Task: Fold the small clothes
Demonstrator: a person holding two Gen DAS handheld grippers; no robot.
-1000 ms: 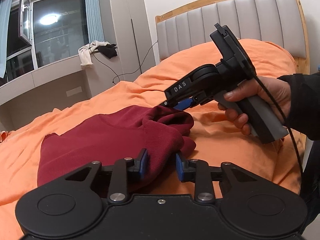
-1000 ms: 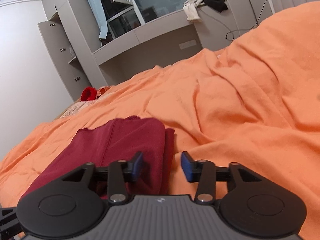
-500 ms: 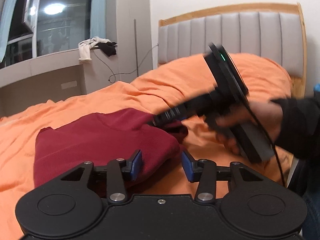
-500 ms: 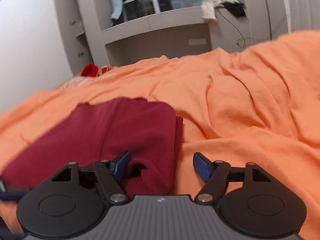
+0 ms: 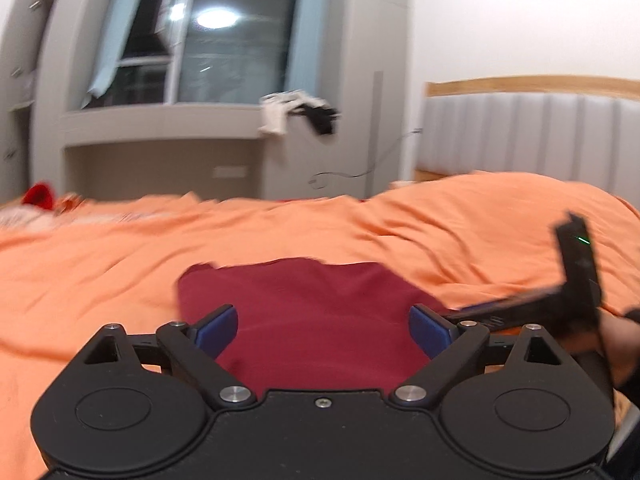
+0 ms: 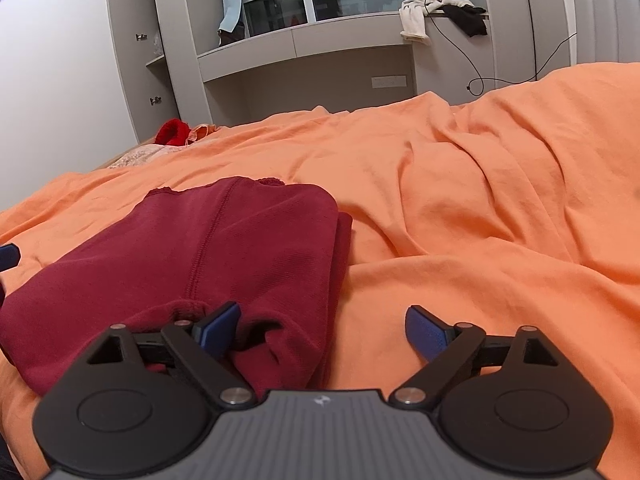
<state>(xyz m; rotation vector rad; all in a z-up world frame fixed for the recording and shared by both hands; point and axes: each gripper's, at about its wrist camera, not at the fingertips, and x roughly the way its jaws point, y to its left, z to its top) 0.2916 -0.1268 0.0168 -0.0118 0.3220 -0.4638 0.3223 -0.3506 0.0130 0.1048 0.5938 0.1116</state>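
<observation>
A dark red garment (image 5: 320, 304) lies folded in a flat rectangle on the orange bedspread (image 5: 460, 220). My left gripper (image 5: 323, 326) hovers over its near edge, jaws opening wide, pads clear of the cloth. In the right wrist view the garment (image 6: 224, 248) sits left of centre, its bunched near corner reaching in between the jaws of my right gripper (image 6: 324, 330). Those jaws are opening too, and neither pad presses on the cloth. A blue fingertip (image 6: 8, 256) of the left gripper shows at the left edge. A hand (image 5: 616, 344) holds the right tool at the garment's right side.
A padded grey headboard (image 5: 540, 136) with a wooden rim stands at the right. White and black clothes (image 6: 440, 12) hang off the window ledge, with a cable trailing down. A bright red item (image 6: 172, 132) lies at the bed's far corner beside a grey cupboard (image 6: 136, 48).
Both grippers have gone from nearly shut on the garment to wide open, letting it go. The left gripper has pulled back, risen and rolled level; the garment now lies flatter.
</observation>
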